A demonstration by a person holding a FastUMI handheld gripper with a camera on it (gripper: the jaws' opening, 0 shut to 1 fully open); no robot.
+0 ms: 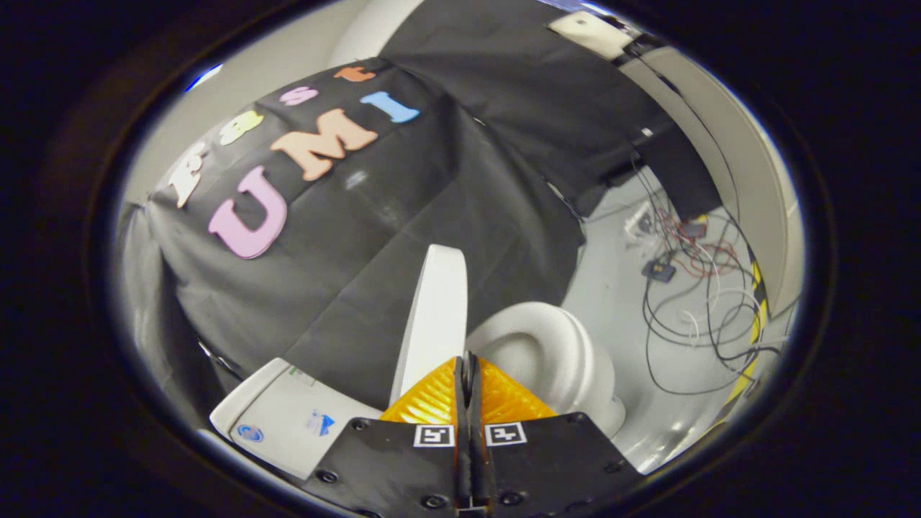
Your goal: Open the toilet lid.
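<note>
The white toilet lid (435,316) stands raised, nearly upright, just beyond my fingers and a little to their left. The white toilet seat and bowl (547,352) lie exposed beside it, ahead and to the right of the fingertips. My gripper (468,363) is shut, its two fingers pressed together with nothing between them. The tips sit close to the foot of the lid, apart from it as far as I can tell. The white cistern top (288,414) lies to the left of the fingers.
Black cloth covers the booth's wall (403,216) behind the toilet. On the grey floor (611,302) to the right lie tangled cables and small devices (683,288). A yellow and black striped strip (755,316) runs along the floor's far edge.
</note>
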